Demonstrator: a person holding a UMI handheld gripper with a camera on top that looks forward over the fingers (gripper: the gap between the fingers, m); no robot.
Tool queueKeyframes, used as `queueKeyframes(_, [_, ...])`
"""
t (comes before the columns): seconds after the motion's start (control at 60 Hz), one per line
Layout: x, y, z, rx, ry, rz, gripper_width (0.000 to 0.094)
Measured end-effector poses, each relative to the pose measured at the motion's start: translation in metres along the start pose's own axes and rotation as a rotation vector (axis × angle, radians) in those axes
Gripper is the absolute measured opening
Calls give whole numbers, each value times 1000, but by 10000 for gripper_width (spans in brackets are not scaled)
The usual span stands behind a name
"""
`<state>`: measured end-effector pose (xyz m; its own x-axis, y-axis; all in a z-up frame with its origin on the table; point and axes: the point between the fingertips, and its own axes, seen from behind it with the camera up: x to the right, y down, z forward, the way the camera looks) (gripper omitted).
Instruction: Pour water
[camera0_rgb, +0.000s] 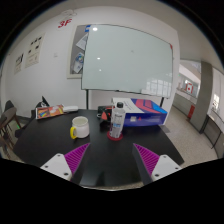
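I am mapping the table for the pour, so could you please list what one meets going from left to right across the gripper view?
Chair → flat packet → yellow mug → water bottle → blue box. The tool is open, with nothing between its fingers.

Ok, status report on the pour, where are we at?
Gripper open, holding nothing. Water bottle upright on dark table, beyond the fingers; yellow mug beside it. Path to both looks clear; blue box sits behind.

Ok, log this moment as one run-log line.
gripper open, empty | bottle and mug on table, beyond fingers | pour not begun
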<state>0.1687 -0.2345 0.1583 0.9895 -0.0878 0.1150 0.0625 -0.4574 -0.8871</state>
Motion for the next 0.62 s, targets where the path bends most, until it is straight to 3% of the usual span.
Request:
queueKeyframes(0.283, [-4,26,-87,-10,36,-14,846])
queueKeyframes(0.617, [-6,20,-108,15,41,-32,843])
